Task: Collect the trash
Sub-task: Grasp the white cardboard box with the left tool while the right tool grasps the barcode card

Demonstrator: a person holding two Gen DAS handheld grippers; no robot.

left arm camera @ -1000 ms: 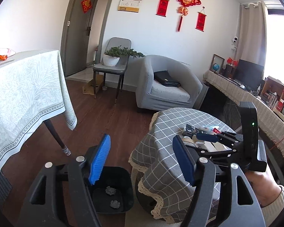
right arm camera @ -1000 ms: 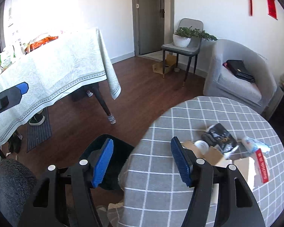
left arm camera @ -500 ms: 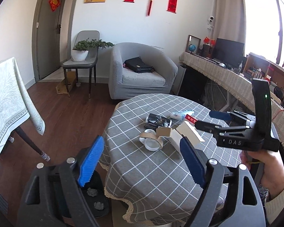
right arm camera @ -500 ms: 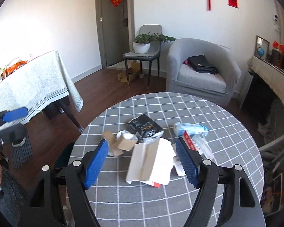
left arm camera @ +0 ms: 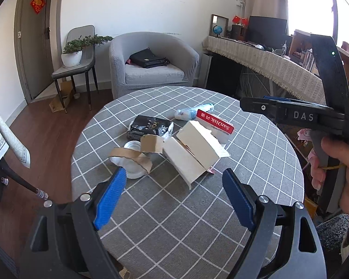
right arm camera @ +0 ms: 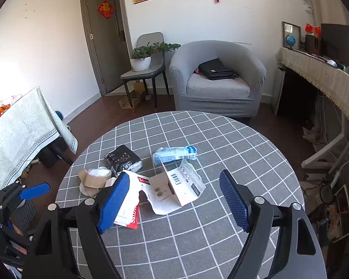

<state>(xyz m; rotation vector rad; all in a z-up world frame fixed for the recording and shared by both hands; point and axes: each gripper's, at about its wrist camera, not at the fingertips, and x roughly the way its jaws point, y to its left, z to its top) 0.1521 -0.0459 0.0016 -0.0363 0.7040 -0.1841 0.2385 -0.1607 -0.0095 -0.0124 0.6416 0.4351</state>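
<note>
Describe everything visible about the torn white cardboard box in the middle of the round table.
The white cardboard box is torn open and flattened into a bent, tent-like shape. Its outside is plain white; the inside, seen from the right wrist, shows a barcode, small print and dark stains. It lies on the grey checked tablecloth, leaning against the red SanDisk package, with a brown cardboard strip beside it. Nothing grips it.

Both views have swung from the floor bin onto the round table (left arm camera: 174,220). The left gripper (left arm camera: 174,197) and right gripper (right arm camera: 174,200) jaws have just been opening, empty.
</note>
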